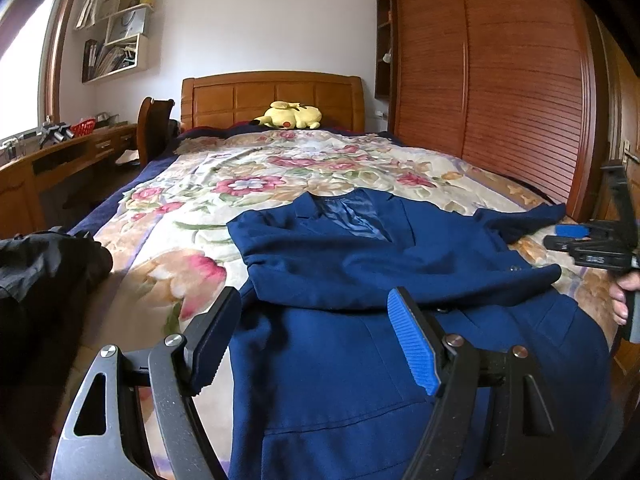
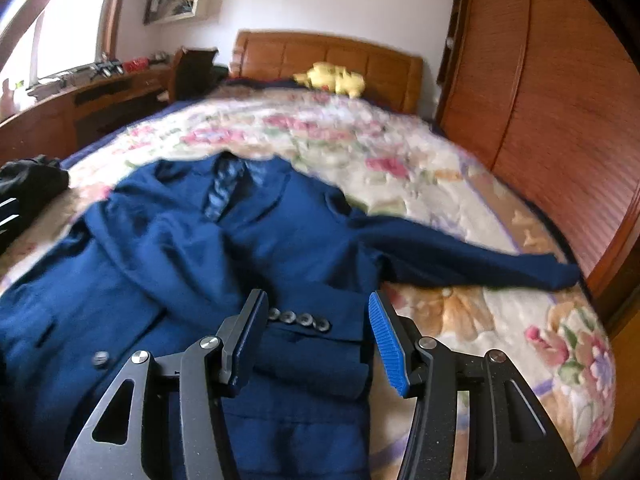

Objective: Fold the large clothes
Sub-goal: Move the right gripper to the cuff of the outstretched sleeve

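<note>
My left gripper is spread wide over the coat, pinching nothing. My right gripper is half spread and empty too. The coat lies flat on the bed, collar toward the headboard, long way up the bed. Only the right view shows the sleeve buttons. Both grippers tip down.

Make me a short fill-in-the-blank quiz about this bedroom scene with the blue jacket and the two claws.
1. The dark blue wool jacket lies spread on a bed cover printed with ____.
2. The yellow plush toy rests against the wooden ____.
3. One sleeve lies folded across the jacket's front; the other sleeve stretches toward the slatted wooden ____.
4. The right claw hovers with its jaws ____ above the sleeve cuff buttons.

Missing words: flowers; headboard; wardrobe; open
</note>
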{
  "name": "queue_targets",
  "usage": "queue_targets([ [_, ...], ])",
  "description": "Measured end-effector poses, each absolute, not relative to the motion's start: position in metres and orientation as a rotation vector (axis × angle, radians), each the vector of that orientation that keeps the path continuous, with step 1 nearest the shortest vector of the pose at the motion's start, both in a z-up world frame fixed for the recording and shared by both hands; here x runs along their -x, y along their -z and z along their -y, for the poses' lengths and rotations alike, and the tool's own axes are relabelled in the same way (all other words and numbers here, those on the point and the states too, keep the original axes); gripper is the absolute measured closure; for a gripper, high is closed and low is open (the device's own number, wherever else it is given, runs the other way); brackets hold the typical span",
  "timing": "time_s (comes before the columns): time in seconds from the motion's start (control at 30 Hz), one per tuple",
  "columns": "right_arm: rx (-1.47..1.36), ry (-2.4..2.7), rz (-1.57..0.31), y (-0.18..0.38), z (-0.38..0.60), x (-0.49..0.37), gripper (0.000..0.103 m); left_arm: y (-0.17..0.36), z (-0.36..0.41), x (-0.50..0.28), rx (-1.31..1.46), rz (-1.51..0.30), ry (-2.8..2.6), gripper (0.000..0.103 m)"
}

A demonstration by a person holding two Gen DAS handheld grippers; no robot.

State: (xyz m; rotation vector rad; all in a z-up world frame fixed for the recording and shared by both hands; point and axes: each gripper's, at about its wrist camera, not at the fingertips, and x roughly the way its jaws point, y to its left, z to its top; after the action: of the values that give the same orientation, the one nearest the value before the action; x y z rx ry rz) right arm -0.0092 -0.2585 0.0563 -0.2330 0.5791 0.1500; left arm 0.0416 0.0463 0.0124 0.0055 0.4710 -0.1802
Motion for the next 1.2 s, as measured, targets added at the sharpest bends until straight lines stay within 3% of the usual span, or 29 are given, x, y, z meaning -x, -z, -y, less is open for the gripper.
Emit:
queue_targets([
  [0.4,0.272,-0.222,-0.796,-0.001,0.242,-0.002,0.049,-0.010,-0.034,-0.040,-0.039,-0.485,0.202,0.026],
  [0.83,0.250,-0.198,-0.713,-0.029,0.264,-0.019,0.048,-0.012,-0.018,-0.059,-0.009,-0.484,0.221,0.026],
  [1.2,0.191,-0.209,-0.829,-0.007,0.278,-0.090,0.051,-0.005,-0.004,-0.079,-0.022,-0.507,0.199,0.026],
])
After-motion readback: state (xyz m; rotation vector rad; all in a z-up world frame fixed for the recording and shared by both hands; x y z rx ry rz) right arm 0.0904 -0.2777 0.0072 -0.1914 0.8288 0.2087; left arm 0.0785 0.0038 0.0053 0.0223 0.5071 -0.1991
